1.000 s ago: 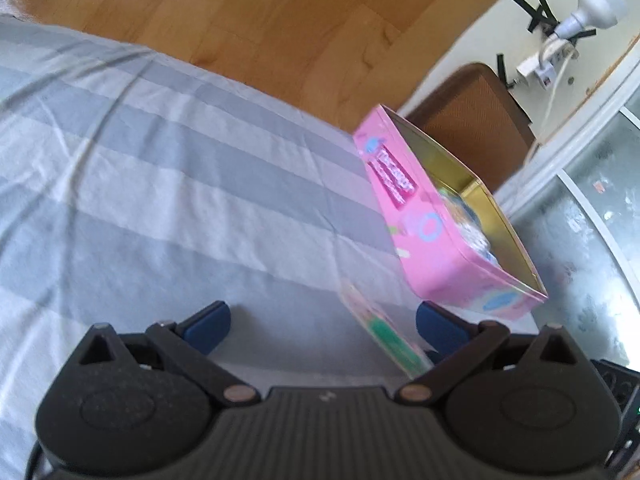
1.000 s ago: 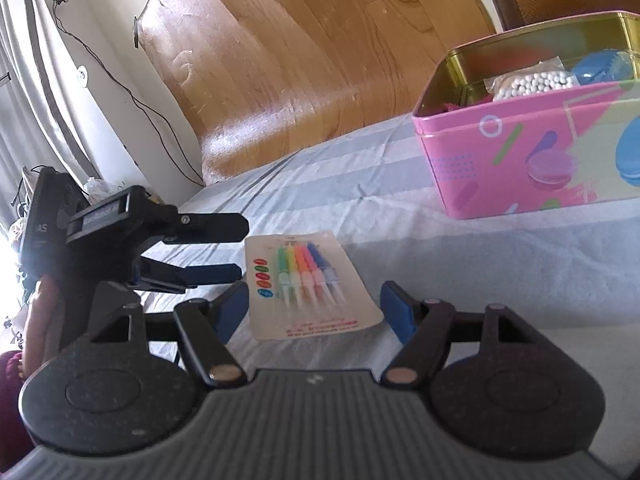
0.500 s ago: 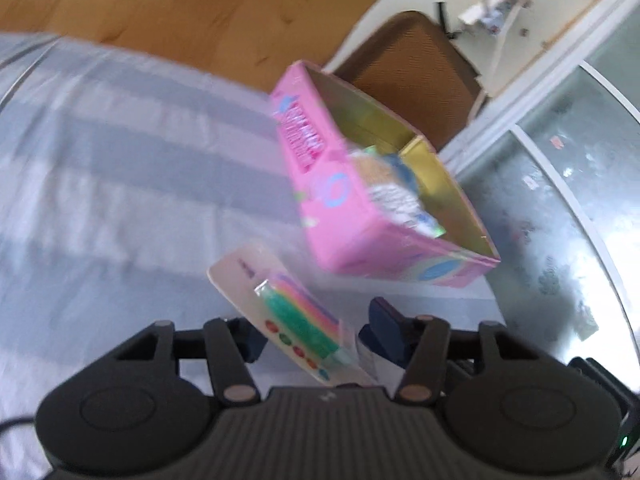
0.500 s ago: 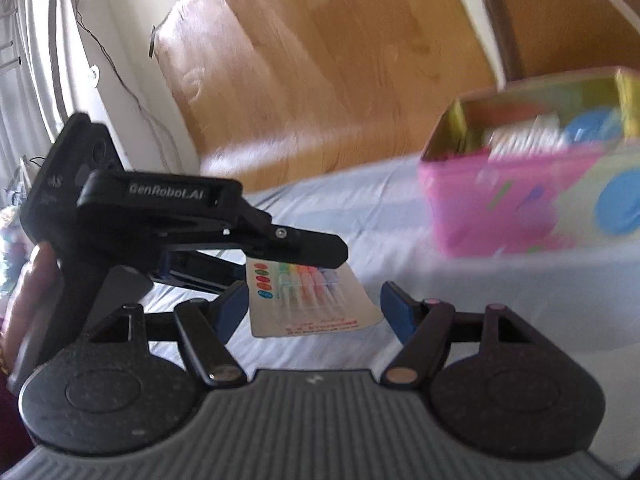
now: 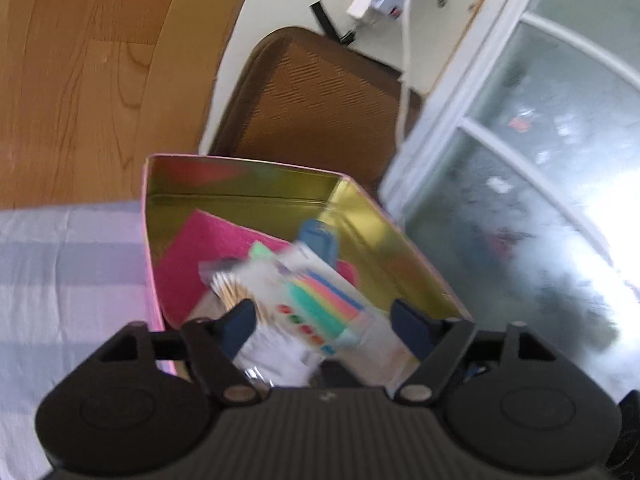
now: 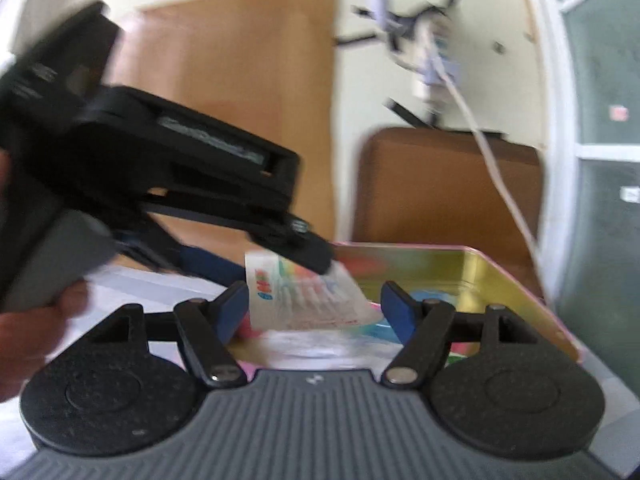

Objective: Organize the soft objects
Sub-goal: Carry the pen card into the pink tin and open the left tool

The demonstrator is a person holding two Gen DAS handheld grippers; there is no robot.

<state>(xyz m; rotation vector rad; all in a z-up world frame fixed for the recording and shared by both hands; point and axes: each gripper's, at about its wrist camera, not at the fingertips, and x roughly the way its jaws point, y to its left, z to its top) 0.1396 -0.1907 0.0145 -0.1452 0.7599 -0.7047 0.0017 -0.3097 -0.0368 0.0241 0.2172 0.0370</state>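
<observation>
Striped sheet [image 5: 60, 264]: far left in the left wrist view, pale grey and lilac bands, under the tin
Left claw [image 5: 324, 322]: above the near end of the pink tin, pointing down into it; jaws spread wide, just been opening, pads clear of the card on both sides
Card of coloured sticks [image 5: 320, 304]: between the left claw's blue pads but loose, tilted, over the tin's contents; blurred
Pink tin [image 5: 240, 176]: open, gold inside, on the sheet; holds a pink sheet [image 5: 200, 256], a clear bag of pale sticks [image 5: 234, 288] and a blue item [image 5: 320, 240] near the far wall
Right claw [image 6: 314, 308]: low in front of the same tin [image 6: 516, 280], jaws apart, nothing gripped; left claw's body [image 6: 168, 168] crosses above, its tip over the card [image 6: 304, 296]
Hand [image 6: 36, 328]: at the left edge of the right wrist view, around the left claw's grey handle
Brown chair back [image 5: 320, 100]: behind the tin
</observation>
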